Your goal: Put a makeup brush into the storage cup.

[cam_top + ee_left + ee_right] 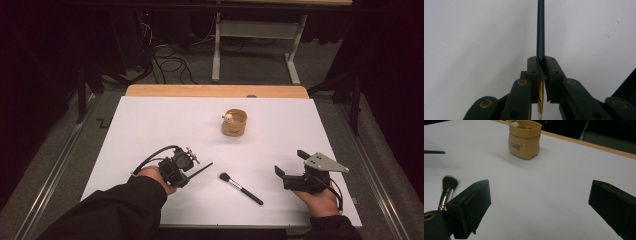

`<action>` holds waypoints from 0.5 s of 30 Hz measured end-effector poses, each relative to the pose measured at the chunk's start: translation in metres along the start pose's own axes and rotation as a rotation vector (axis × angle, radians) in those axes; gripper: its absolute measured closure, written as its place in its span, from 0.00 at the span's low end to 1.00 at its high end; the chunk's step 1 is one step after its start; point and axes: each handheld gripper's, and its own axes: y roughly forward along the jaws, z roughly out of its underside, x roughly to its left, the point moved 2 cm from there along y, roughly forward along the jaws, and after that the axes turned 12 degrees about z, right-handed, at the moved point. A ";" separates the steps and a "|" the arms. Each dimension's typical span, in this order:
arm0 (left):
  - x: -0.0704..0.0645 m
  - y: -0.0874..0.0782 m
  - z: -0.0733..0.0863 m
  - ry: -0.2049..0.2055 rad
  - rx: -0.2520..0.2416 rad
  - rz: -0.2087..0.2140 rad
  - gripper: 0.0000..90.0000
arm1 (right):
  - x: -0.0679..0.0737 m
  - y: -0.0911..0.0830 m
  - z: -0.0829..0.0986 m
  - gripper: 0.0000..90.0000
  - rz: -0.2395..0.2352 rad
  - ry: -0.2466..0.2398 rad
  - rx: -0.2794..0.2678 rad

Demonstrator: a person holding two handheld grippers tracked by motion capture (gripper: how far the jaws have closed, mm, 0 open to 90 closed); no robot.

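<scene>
Near the front edge of the worktop (150, 120), left tongs (192, 167) clamped on a thin dark pencil (540, 30), right tongs (290, 165) wide open and empty beside the makeup brush (240, 188); next, probably, carrying the pencil to the tan pot (234, 123) mid-worktop.

From my station, the only lettering I can find is a short dark printed word on the front of the tan pouch-shaped holder (524, 139), seen in the right gripper view. It is too small and soft for me to read letter by letter. In the high view that same holder (234, 123) shows no legible marking.
</scene>
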 end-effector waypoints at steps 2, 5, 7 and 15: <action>0.001 -0.010 0.000 0.009 0.003 -0.005 0.93 | 0.000 0.000 0.000 0.06 -0.001 0.000 -0.001; 0.003 -0.023 -0.001 0.016 0.001 -0.007 0.93 | 0.000 0.000 0.000 0.06 -0.001 -0.001 -0.002; 0.005 -0.028 -0.001 0.012 0.002 -0.003 0.93 | 0.000 -0.001 0.000 0.06 0.000 -0.002 -0.002; 0.008 -0.047 -0.005 0.004 -0.012 0.017 0.92 | 0.001 0.000 0.000 0.06 0.000 0.000 0.001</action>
